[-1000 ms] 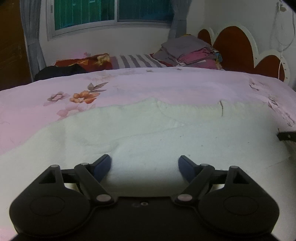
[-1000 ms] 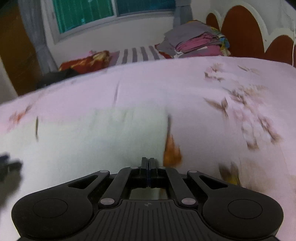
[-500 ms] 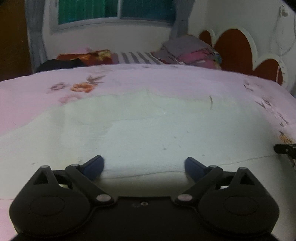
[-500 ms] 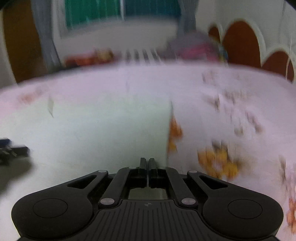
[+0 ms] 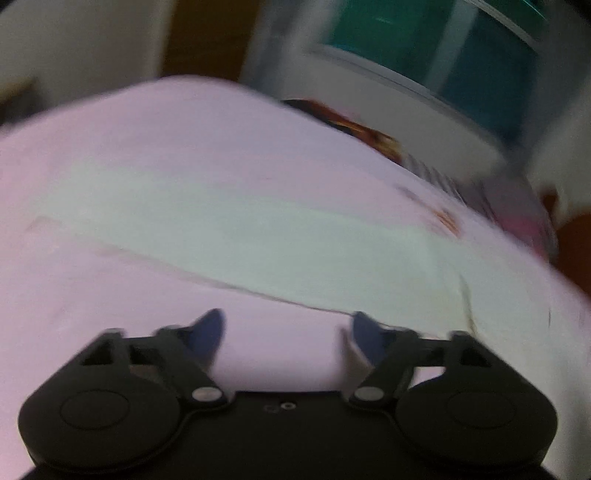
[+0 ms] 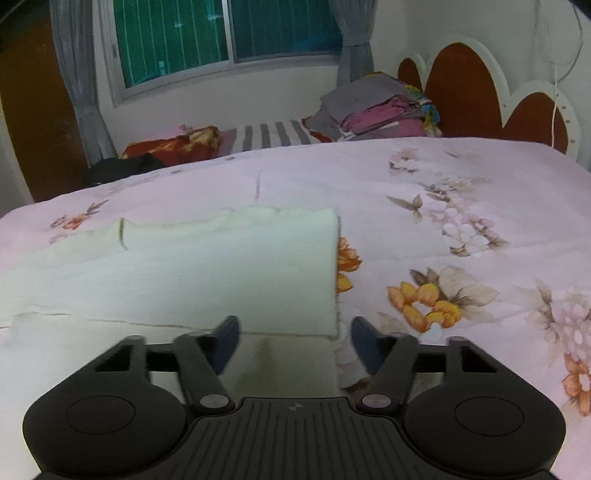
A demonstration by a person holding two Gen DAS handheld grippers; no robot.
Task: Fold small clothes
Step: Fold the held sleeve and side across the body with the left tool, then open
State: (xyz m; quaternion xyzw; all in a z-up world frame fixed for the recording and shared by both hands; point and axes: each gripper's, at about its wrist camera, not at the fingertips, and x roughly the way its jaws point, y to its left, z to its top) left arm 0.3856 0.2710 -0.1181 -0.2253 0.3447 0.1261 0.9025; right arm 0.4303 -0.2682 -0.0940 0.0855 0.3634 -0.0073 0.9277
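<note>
A cream-white cloth (image 6: 221, 273) lies folded on the pink floral bedsheet (image 6: 443, 177), its right edge straight and a lower layer showing toward me. My right gripper (image 6: 294, 328) hovers over the cloth's near right corner. Its jaws are opening, and the pads stand apart from the fabric below them. The left wrist view is blurred and tilted. There my left gripper (image 5: 288, 325) is over bare pink sheet (image 5: 147, 155), just short of the cloth's (image 5: 258, 236) near edge. Its jaws are closing with nothing between them.
A pile of folded clothes (image 6: 380, 107) sits at the far side by the scalloped red headboard (image 6: 461, 85). A striped pillow (image 6: 273, 134), a red patterned item (image 6: 173, 147) and a dark garment (image 6: 122, 170) lie along the far edge under the window (image 6: 221, 33).
My right gripper was shut and has opened, with the cloth lying flat below it. My left gripper has swung sideways off the cloth and rolled, and its jaws have narrowed.
</note>
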